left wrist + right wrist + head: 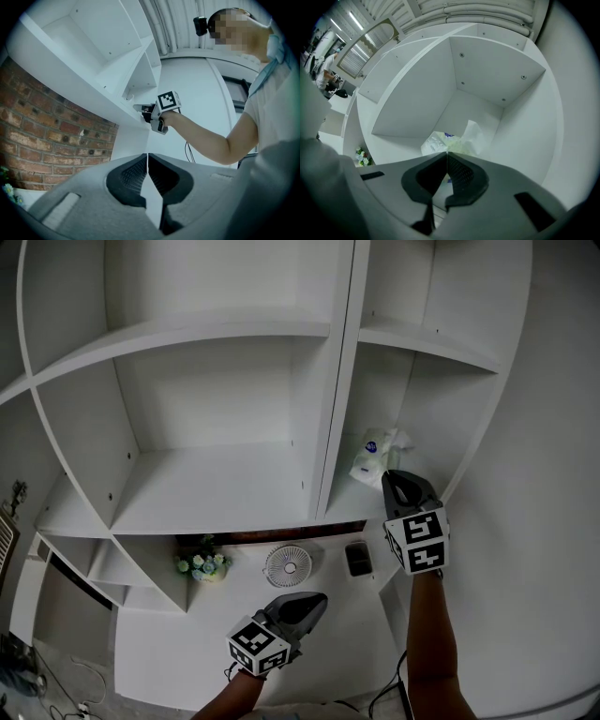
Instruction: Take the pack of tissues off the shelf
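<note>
The pack of tissues (373,454), white plastic with a blue label, lies in the right-hand shelf compartment, a tissue poking up at its far end. My right gripper (392,476) reaches level into that compartment. In the right gripper view the jaws (447,153) meet on the near edge of the pack (440,140), so it is shut on the wrapper. My left gripper (319,599) hangs lower, in front of the bottom shelf, shut with nothing between its jaws (147,155). From the left gripper view the right gripper (140,111) shows at the shelf edge.
A white upright divider (337,381) walls the compartment on its left and the unit's side panel (469,427) on its right. On the lower shelf stand a small round fan (288,565), a pot of flowers (202,564) and a dark box (358,559). A brick wall (42,140) is behind.
</note>
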Demonstrator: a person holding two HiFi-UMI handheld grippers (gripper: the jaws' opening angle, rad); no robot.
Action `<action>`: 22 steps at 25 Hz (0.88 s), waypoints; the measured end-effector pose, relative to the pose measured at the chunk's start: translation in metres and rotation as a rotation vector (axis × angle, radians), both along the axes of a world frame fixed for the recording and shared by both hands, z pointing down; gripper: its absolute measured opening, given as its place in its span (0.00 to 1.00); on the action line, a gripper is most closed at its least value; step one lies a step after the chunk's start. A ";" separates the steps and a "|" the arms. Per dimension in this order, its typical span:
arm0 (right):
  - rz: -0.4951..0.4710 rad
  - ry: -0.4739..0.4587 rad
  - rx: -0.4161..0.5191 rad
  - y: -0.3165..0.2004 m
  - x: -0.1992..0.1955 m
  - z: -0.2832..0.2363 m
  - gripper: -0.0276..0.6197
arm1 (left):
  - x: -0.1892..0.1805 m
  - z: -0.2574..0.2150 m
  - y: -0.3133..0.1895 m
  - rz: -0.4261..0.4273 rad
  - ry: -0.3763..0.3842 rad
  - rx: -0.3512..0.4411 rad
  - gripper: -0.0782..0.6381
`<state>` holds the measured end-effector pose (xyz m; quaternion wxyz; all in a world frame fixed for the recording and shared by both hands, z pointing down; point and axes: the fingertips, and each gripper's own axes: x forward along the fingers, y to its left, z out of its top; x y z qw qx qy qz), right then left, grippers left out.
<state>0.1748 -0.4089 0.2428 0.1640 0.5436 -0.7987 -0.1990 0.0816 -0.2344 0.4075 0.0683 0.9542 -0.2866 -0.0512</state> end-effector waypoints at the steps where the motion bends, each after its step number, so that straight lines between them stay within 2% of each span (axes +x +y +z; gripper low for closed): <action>1: -0.001 -0.009 -0.001 0.001 0.000 0.000 0.07 | -0.001 0.000 0.000 -0.003 0.000 0.000 0.13; 7: -0.010 -0.084 0.002 0.006 0.005 0.000 0.07 | -0.005 -0.002 0.003 -0.011 -0.004 0.002 0.13; 22: -0.008 -0.135 0.051 0.052 0.008 -0.004 0.07 | 0.000 -0.002 0.017 0.023 -0.012 0.005 0.13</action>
